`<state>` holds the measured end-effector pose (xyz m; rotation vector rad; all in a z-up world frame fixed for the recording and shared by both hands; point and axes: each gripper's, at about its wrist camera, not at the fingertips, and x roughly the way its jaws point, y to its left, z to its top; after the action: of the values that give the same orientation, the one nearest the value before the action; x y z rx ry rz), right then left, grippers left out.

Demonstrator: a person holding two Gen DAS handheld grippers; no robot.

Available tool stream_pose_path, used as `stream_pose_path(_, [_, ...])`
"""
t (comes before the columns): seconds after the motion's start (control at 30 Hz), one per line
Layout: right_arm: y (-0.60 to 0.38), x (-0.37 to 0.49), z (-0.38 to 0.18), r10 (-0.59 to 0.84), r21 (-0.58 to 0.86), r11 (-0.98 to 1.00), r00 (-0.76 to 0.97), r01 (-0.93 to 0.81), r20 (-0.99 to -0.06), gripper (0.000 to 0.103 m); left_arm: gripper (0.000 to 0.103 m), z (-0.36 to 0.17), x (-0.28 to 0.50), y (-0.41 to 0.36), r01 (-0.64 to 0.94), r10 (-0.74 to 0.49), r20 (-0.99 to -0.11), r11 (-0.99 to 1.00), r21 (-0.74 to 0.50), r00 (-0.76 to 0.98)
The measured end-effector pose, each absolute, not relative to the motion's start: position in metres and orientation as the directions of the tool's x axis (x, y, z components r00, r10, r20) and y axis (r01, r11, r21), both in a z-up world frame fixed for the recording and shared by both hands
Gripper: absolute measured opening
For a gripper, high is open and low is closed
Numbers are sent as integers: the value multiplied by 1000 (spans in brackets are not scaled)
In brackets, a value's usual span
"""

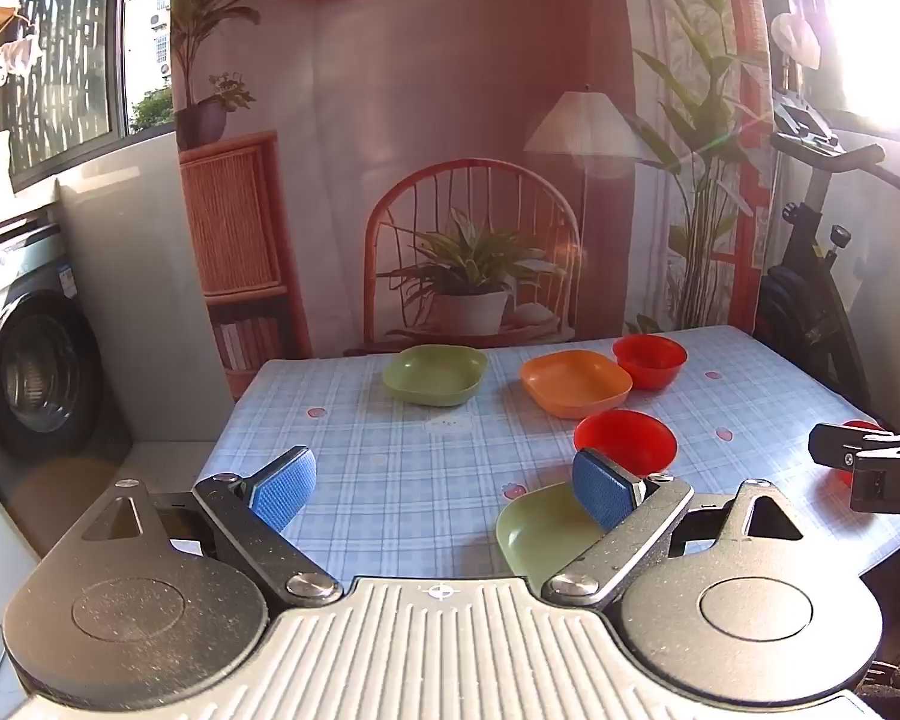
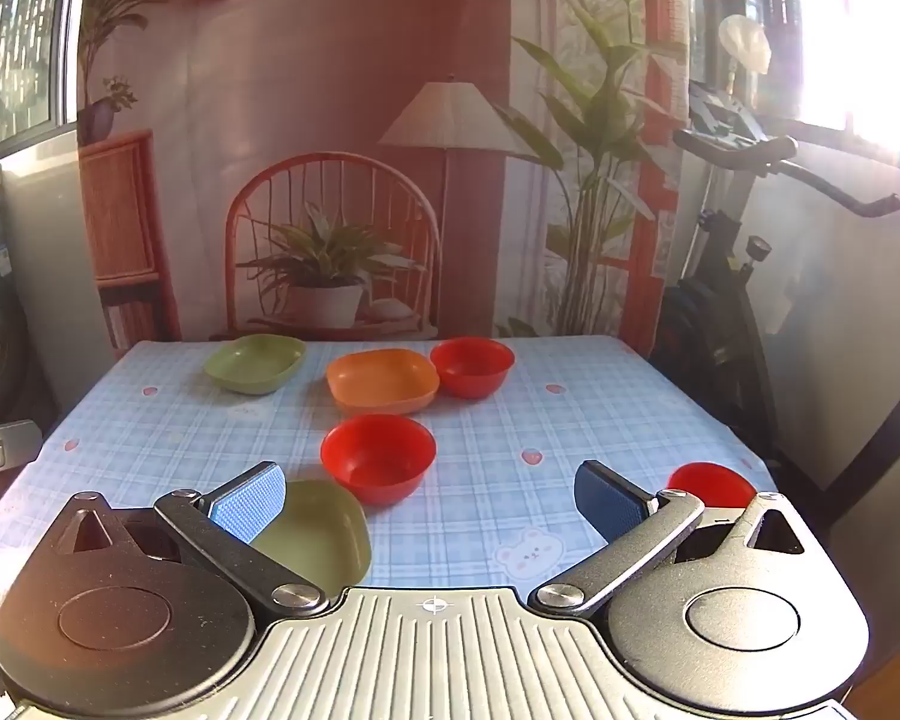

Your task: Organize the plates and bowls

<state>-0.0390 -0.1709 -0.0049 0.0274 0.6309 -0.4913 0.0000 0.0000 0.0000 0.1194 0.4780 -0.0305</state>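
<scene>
Both grippers, left [image 1: 444, 483] and right [image 2: 432, 501], are hovering wide open, holding nothing. Nearest green plate [image 2: 324, 531] is sitting just before the middle red bowl [image 2: 378, 456]; recommend pinching its rim squarely.

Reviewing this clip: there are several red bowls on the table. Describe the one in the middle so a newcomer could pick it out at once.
Start at the blue checked tablecloth. Near its centre stands the middle red bowl, a round one directly in front of the orange square plate and just behind the near green plate. Unlike the far red bowl beside the orange plate, or the red bowl at the right edge, it stands apart mid-table.
</scene>
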Motion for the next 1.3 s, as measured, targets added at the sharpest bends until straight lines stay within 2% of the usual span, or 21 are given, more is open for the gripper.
stream_pose_path(1.3, [-170,-37,-9,-429,-116,886,698,450,-573,103,94,0,0,1,55,-2,-457,993,104,889])
